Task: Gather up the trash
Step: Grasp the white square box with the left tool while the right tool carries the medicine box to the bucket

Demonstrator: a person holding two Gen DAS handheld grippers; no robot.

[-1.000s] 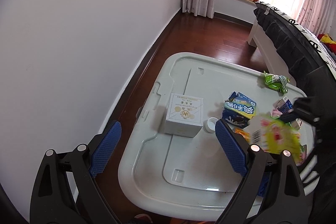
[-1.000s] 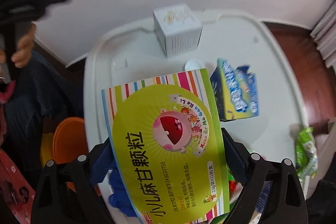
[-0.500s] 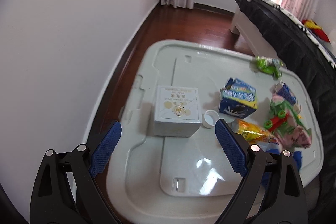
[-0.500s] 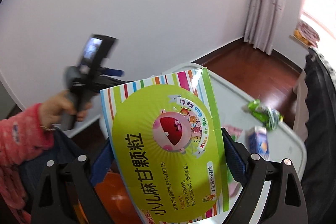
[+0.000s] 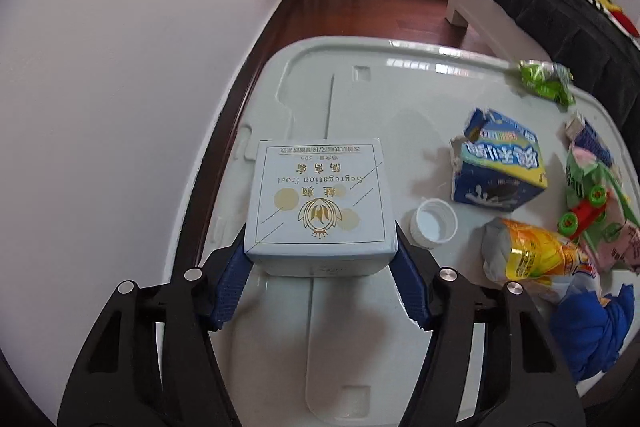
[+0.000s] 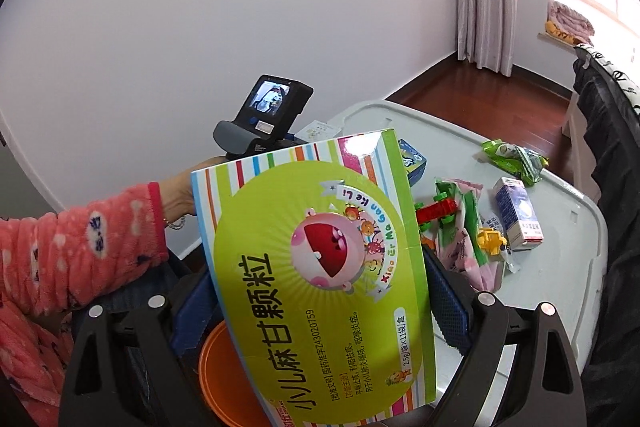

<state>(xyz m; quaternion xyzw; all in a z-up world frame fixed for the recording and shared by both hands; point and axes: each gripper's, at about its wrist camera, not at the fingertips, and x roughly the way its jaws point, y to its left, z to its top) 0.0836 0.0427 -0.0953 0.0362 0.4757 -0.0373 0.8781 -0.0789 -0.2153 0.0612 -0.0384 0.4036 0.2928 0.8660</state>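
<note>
Left gripper (image 5: 320, 269) straddles the near end of the white carton (image 5: 319, 205); both blue pads touch its lower corners, so it is closed onto the carton, which rests on the grey storage-bin lid (image 5: 360, 339) serving as the desk. On the lid to the carton's right: white bottle cap (image 5: 433, 223), torn blue milk box (image 5: 498, 165), yellow snack wrapper (image 5: 536, 259), green wrapper (image 5: 546, 81) at the far edge, blue cloth (image 5: 592, 327) at the near right. Right gripper (image 6: 320, 301) clamps the green striped medicine box (image 6: 320, 275) between its pads, held in the air above the orange bin (image 6: 224, 383), beside the lid.
</note>
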